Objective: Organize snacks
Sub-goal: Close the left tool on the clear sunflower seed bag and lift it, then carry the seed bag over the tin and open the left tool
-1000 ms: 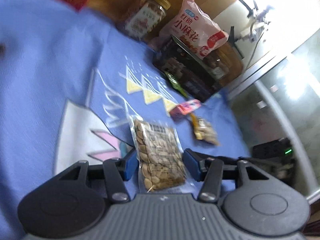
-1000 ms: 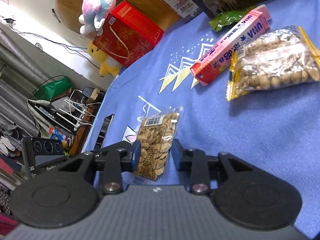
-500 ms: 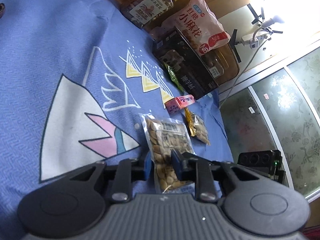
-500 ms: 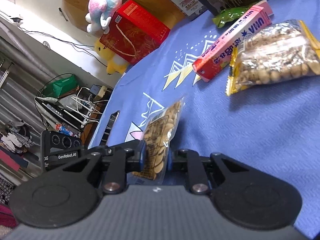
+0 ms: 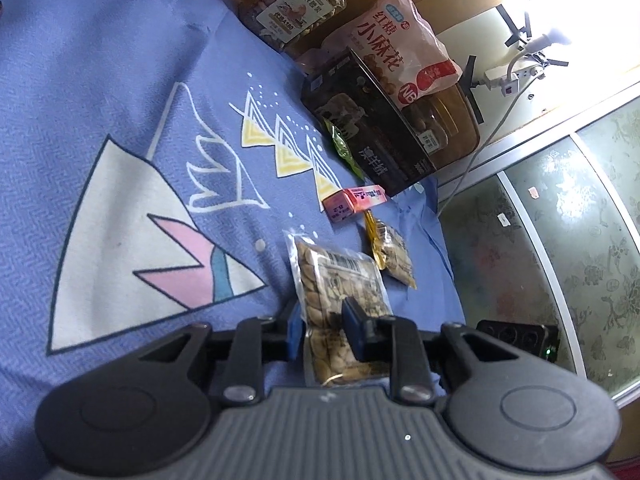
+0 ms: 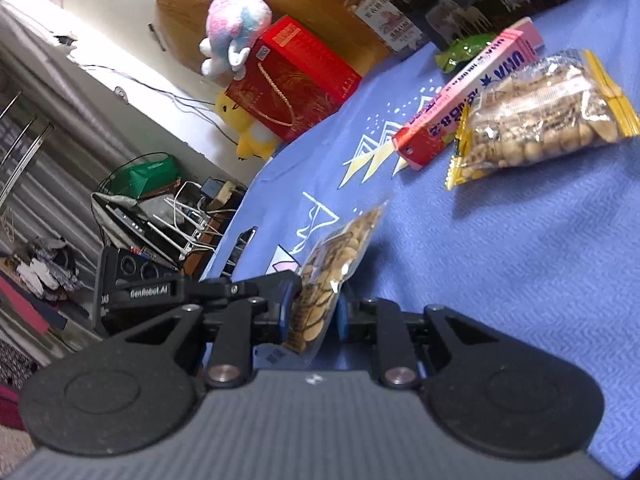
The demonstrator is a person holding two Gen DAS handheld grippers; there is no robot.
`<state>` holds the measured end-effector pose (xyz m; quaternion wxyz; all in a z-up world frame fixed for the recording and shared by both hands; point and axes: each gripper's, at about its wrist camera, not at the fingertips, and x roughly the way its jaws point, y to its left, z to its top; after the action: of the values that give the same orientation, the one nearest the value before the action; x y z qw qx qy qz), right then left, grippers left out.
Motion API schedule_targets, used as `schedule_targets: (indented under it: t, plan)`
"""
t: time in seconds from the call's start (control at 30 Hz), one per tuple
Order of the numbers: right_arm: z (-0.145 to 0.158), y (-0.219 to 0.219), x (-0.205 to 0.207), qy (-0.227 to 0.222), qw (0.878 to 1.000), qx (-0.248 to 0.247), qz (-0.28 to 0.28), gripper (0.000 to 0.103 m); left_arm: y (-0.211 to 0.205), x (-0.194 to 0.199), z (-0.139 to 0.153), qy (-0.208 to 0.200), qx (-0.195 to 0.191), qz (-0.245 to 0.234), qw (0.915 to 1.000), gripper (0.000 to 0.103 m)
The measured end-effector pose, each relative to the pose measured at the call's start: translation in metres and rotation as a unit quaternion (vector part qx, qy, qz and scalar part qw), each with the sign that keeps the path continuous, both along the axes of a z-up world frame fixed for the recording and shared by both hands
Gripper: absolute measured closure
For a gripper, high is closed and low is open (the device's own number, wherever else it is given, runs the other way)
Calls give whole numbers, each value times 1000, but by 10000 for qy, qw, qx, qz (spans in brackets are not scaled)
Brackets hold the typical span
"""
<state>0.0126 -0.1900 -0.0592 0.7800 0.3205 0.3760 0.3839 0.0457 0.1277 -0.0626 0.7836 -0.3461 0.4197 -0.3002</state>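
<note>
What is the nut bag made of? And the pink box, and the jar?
Nut bag: looks like clear shiny plastic film; the nuts show through. Pink box: probably thin printed cardboard, with sharp folded edges. Jar: see-through, glass or hard plastic, I can't tell which.

A lived-in home: blue patterned cloth over the table, pastel plush toy on a red gift box, tangled chargers beyond its edge.

- the pink snack bag is showing "红糖小麻花" in big characters
- the black box is reading "澳羊绒" — white on dark
- the pink carton is carrying "uha"
- the other gripper's camera is displaying "genrobot.ai"
</note>
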Motion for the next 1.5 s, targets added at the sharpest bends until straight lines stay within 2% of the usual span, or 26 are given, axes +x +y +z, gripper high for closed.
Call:
schedule_targets:
  t: [0.17, 0.23, 0.37, 0.47, 0.73, 0.93, 1.07, 1.23, 1.33, 1.5]
  plan:
    - [-6, -13, 4, 281, 9990, 351, -20, 78, -9, 1, 2, 16, -4, -109, 9999, 78]
    - [-8, -19, 7, 463, 9978, 458, -90, 84, -15, 1, 2, 16, -73, -201, 9998, 74]
    - [-12, -29, 6, 608, 9959, 649, -152, 89, -24, 3, 1, 75, -108, -245, 9996, 76]
    - [-10, -35, 3, 545, 9961, 654, -235, 89, -30, 5, 3, 52, -96, -312, 9995, 81]
    - [-5, -53, 0, 439, 9955, 671, -511, 89, -54, 19, 16, -32, 106, -562, 9984, 81]
    - [22, -74, 14, 37, 9958, 482, -783, 89, -87, 46, 51, -474, 379, -878, 9943, 81]
    - [51, -92, 41, -346, 9948, 241, -922, 89, -111, 76, 84, -900, 616, -1001, 9890, 79]
    - [85, -107, 98, -792, 9907, -164, -1092, 89, -140, 139, 118, -1336, 941, -989, 9816, 79]
    - [90, -113, 141, -812, 9889, -310, -1202, 89, -152, 179, 127, -1396, 1126, -909, 9796, 79]
    - [85, -119, 208, -563, 9886, -460, -1320, 89, -170, 238, 128, -1396, 1448, -757, 9766, 78]
